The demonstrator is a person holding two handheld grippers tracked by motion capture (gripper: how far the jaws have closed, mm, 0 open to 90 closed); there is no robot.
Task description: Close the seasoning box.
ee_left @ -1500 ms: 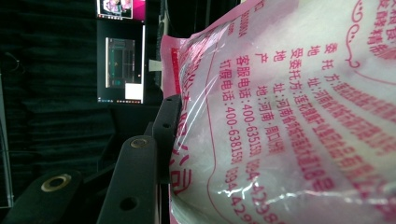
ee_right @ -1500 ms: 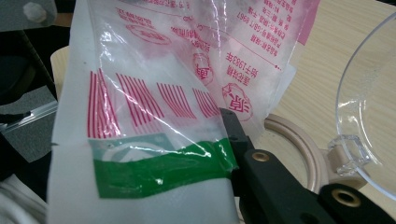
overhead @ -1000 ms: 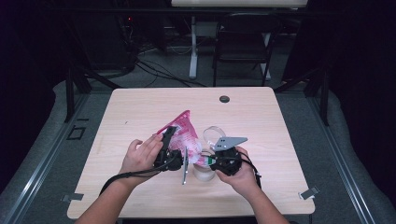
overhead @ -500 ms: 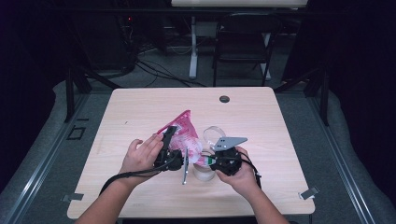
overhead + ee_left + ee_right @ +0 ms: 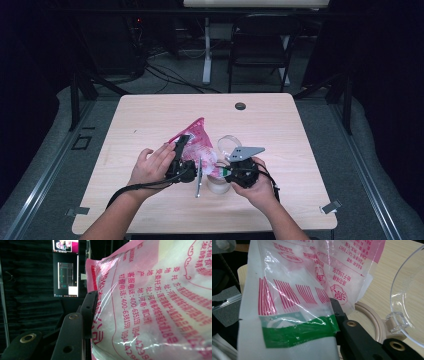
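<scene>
A pink printed plastic bag [image 5: 199, 138] with white contents hangs over the middle of the table, held from both sides. My left gripper [image 5: 181, 146] is shut on the bag's body; in the left gripper view one black finger [image 5: 87, 312] presses into the bulging bag [image 5: 155, 302], which hides the other. My right gripper [image 5: 226, 172] is shut on the bag's lower edge [image 5: 294, 290], by a green strip [image 5: 299, 331], with one finger [image 5: 352, 332] showing beside the plastic. Below it stands a round beige container [image 5: 217, 185] [image 5: 372, 320].
A clear plastic lid [image 5: 229, 145] [image 5: 409, 290] lies just behind the right gripper. A slim metal utensil [image 5: 198, 179] lies between the hands. A small black disc [image 5: 240, 106] sits near the table's far edge. A chair [image 5: 260, 45] stands beyond the table.
</scene>
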